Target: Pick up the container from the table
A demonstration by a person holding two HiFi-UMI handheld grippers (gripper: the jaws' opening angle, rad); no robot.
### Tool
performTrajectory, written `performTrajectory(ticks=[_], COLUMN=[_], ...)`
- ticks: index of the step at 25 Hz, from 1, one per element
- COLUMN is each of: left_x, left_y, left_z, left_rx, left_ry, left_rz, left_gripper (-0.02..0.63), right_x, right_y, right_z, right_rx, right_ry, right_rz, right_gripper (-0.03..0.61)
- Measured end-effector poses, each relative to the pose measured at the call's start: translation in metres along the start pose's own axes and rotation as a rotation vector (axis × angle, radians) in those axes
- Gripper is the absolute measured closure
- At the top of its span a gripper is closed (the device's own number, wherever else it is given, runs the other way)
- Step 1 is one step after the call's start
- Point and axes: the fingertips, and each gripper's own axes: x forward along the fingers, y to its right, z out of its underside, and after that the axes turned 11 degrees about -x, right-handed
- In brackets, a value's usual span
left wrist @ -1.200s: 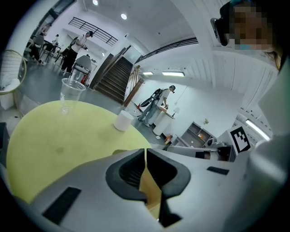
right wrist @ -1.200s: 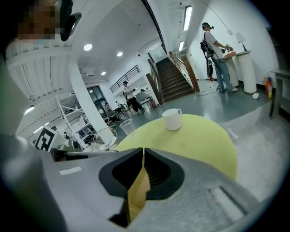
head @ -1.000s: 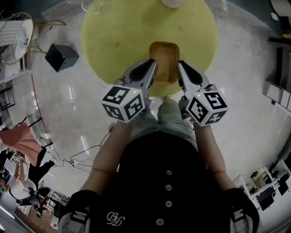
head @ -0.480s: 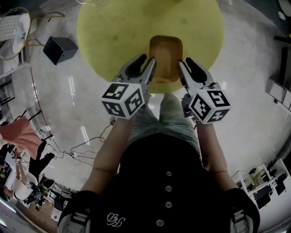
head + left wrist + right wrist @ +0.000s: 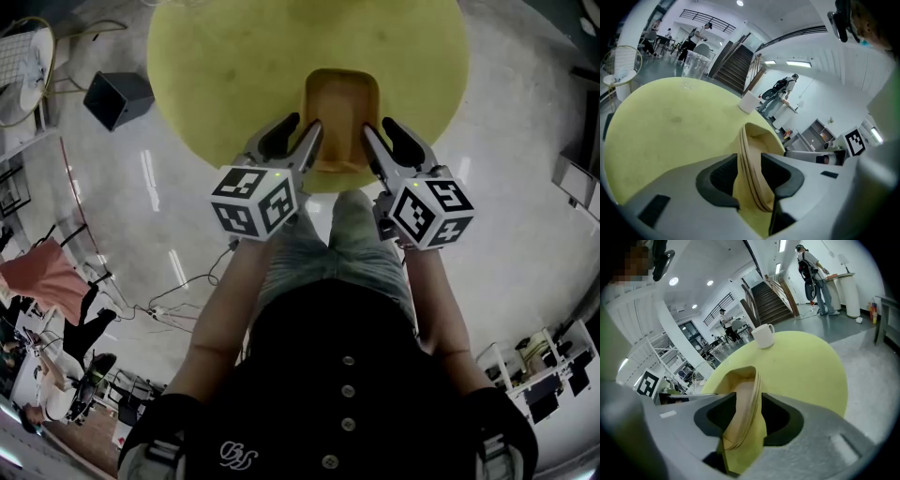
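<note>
Two grey grippers slant down side by side, the left gripper [image 5: 302,125] and right gripper [image 5: 377,127] with jaws opening, pads clear of the side walls they straddle. The tan, smooth-walled rectangular container [image 5: 341,98], its rim ridged, sits at the near edge of the round, matte yellow-green table [image 5: 234,66].

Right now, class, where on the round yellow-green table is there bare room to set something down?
Bare: the table left of the tan rectangular container out to the clear glass, right of it, and beyond it to the white cup. Crowded: the near edge, where the left gripper and right gripper, jaws opening, straddle the container's side walls.
</note>
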Motion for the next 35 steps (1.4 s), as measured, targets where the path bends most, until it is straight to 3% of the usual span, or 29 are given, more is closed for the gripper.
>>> performTrajectory(ticks=[25, 35], left_x=[0.023, 0.022], left_y=[-0.007, -0.009], left_z=[0.02, 0.02], left_rx=[0.006, -0.003], left_ry=[-0.077, -0.063], left_rz=[-0.037, -0.045], left_gripper=[0.471, 0.472], right_x=[0.029, 0.03], right_y=[0.004, 0.002], right_z=[0.033, 0.035], right_rx=[0.011, 0.025], right_ry=[-0.077, -0.086], right_rz=[-0.04, -0.032], right_gripper=[0.407, 0.413])
